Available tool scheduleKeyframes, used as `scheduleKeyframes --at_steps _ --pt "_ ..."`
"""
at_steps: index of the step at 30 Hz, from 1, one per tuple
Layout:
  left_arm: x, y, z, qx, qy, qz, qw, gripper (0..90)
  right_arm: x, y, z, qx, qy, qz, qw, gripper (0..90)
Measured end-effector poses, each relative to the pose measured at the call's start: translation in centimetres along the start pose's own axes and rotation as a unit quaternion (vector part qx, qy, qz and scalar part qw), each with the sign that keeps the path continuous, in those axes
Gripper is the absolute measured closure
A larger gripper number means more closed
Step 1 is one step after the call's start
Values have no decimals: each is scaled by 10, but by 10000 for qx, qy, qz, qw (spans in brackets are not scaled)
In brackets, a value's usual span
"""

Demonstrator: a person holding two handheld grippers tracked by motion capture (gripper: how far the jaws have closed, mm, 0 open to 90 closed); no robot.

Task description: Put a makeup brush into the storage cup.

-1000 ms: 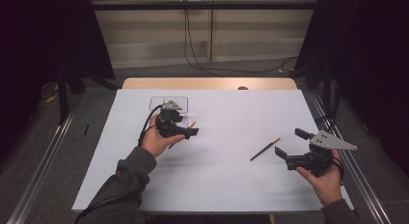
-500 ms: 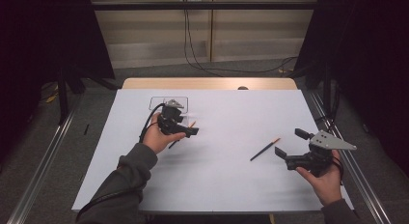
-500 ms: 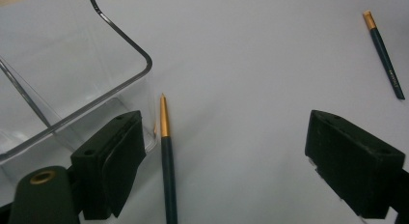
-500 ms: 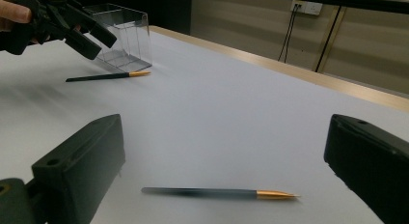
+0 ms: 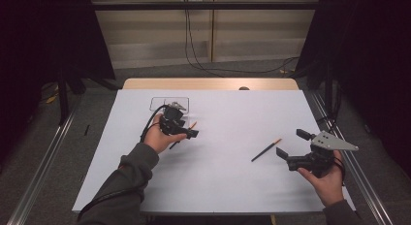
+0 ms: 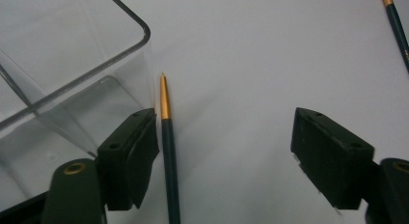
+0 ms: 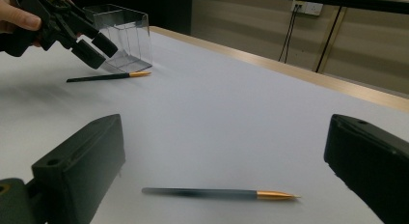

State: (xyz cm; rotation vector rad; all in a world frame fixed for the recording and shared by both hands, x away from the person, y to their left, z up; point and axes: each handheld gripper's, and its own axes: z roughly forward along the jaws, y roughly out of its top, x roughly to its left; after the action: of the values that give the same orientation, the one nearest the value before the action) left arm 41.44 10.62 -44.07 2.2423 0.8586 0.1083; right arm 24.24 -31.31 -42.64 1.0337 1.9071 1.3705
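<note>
I read no lettering on anything here. My left gripper (image 5: 186, 133) tips down over a dark green pen with a gold tip (image 6: 169, 151) beside the clear plastic box (image 6: 72, 84); its jaws have just been closing but stand clear of the pen. My right gripper (image 5: 293, 147) sits level, jaws wide, a second green pen (image 7: 217, 193) lying between them untouched.

The place looked like a lab or test room: a table (image 5: 213, 186) covered with a plain white sheet stood between metal rails (image 5: 41, 164), dark curtains (image 5: 48, 36) hung at both sides, and cables (image 5: 194, 50) ran down a bare panelled wall (image 5: 252, 26).
</note>
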Motion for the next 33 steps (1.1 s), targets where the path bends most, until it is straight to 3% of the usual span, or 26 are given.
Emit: scheduleKeyframes --at_steps 1,8,9,10,17,18,23,25,27,32,33 --pt "1 0 0 57 -7 101 9999 305 0 0 0 9 3 -3 10000 2" --pt "-2 1 3 188 75 23 9998 394 0 0 0 -5 2 11 10000 2" --pt "0 2 1 361 49 154 9992 409 0 0 0 -6 5 11 10000 2" --pt "0 2 1 389 60 114 9992 422 0 0 -1 -6 9 13 10000 2" --pt "0 3 2 470 119 199 9986 485 0 0 0 3 27 -24 10000 2" --pt "-2 2 3 385 155 46 9991 485 0 0 0 0 29 -28 10000 2" --pt "2 1 4 560 267 190 9979 530 -1 0 0 1 20 -11 10000 2" --pt "0 0 6 505 298 48 9983 548 0 0 0 -3 22 -40 10000 2" --pt "2 0 6 586 326 157 9976 557 0 0 0 -2 41 -35 10000 2" --pt "1 -2 11 654 425 -44 9969 613 0 1 0 -10 33 -42 10000 2" --pt "3 -2 10 743 429 2 9963 626 -1 1 0 -22 47 -38 10000 2"
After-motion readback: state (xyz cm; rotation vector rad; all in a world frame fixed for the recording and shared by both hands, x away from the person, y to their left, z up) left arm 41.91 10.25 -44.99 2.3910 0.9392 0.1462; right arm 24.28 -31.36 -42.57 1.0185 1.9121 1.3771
